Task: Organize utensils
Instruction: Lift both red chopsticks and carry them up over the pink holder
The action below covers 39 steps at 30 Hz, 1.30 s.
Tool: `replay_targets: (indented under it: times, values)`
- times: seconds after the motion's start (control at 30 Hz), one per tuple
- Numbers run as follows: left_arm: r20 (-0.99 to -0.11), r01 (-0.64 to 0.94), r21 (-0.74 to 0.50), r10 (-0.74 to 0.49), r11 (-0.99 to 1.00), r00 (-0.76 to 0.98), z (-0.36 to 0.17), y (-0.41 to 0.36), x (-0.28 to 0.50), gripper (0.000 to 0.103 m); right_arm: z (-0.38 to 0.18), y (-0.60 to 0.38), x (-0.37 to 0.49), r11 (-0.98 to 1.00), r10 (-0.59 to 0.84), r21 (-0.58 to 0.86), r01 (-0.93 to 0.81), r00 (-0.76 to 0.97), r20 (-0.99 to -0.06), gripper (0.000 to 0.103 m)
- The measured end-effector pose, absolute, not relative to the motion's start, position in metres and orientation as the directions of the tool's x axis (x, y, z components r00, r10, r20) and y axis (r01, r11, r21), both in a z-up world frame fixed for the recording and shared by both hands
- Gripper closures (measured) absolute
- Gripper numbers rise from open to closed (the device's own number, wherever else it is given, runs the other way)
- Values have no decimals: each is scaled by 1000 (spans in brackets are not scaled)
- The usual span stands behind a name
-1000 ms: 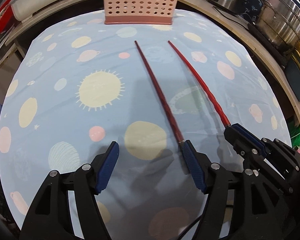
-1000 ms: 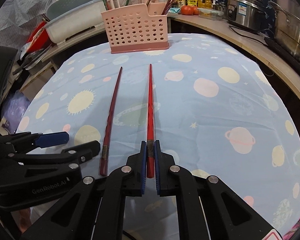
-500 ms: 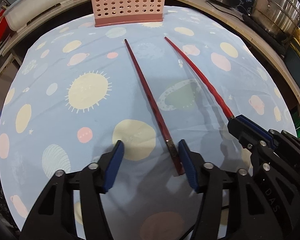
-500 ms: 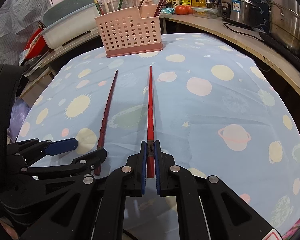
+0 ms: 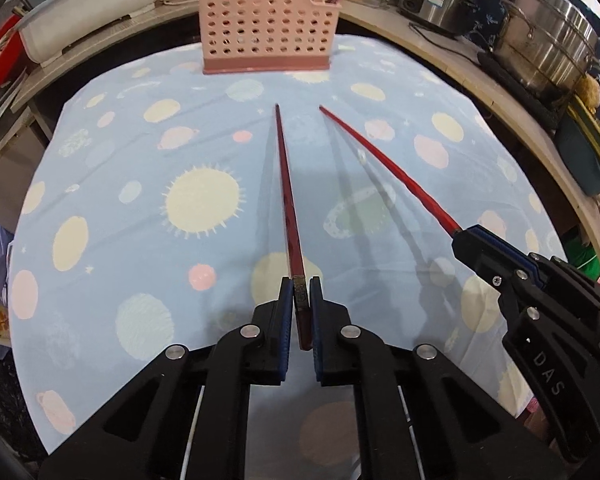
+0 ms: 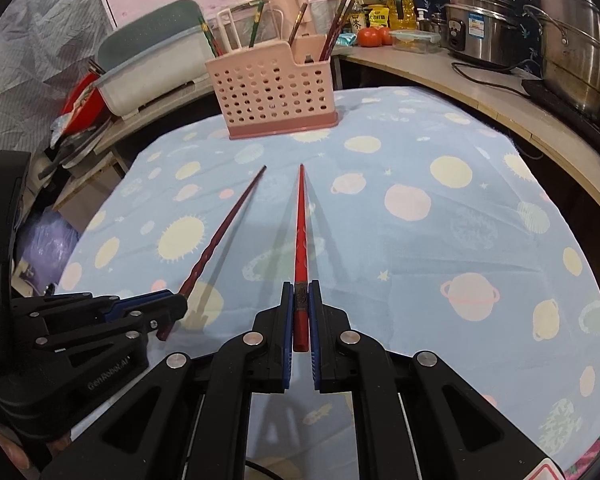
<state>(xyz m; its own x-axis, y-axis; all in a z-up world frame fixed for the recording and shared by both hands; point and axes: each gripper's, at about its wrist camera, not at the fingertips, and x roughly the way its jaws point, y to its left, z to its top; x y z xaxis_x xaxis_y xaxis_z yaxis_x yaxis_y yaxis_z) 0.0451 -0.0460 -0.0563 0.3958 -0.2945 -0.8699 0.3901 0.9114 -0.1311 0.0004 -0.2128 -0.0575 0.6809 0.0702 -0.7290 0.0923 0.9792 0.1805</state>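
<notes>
A table under a pale blue tablecloth (image 5: pixel 140 240) printed with suns and planets fills both wrist views. Beyond its far edge runs a curved wooden counter (image 6: pixel 500 96) carrying steel pots (image 5: pixel 548 52), a rice cooker (image 6: pixel 480 36) and a white tub (image 5: pixel 80 12).

At the far edge of the table, near the middle, a pink perforated utensil basket (image 5: pixel 266 36) stands upright with several chopsticks sticking out of its compartments.

The left gripper (image 5: pixel 301 312) sits over the near edge of the table. Its jaws have just been closing and now pinch the thick end of the dark red chopstick (image 5: pixel 288 200) between the blue pads; a short butt of the stick pokes out behind the pads toward the camera, and the rest runs straight forward toward the basket. Its tip seems to hang clear of the cloth, short of the basket, and a shadow falls on the cloth beside the stick.

The right gripper (image 6: pixel 301 312) is just beside the left one, on its right, also over the near edge. Its jaws are pressed together on the thick end of the bright red chopstick (image 6: pixel 300 232), which likewise points toward the basket, its shadow beside it on the cloth.

The two chopsticks lie near each other but apart, their tips closer together than their gripped ends.
</notes>
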Motion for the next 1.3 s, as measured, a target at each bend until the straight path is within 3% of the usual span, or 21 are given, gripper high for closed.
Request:
replay_targets:
  times: [0.63,0.87,0.93,1.0,1.17,1.3]
  values:
    - [-727,318,-118,-300,941,618,60,-13,106,101,42,-225,44,971,92,232,55,809,-581,96]
    - [-725,313,-135,-309,940,616,65,-10,119,100,55,-231,53,971,76,231,67,826,-558,96]
    - [-752,320,-152,-319,935,576,45,-10,117,89,53,-232,50,969,79,239,70,823,-563,96]
    - [-778,311,-156,-310,938,547,23,-10,112,49,49,-231,46,966,82,246,74,819,-567,96]
    - [-855,312,-150,-282,938,435,-42,-16,101,46,50,-230,40,961,88,265,80,819,-567,96]
    - [-895,313,-154,-266,937,357,-78,-15,91,50,52,-227,39,962,87,261,76,823,-562,96]
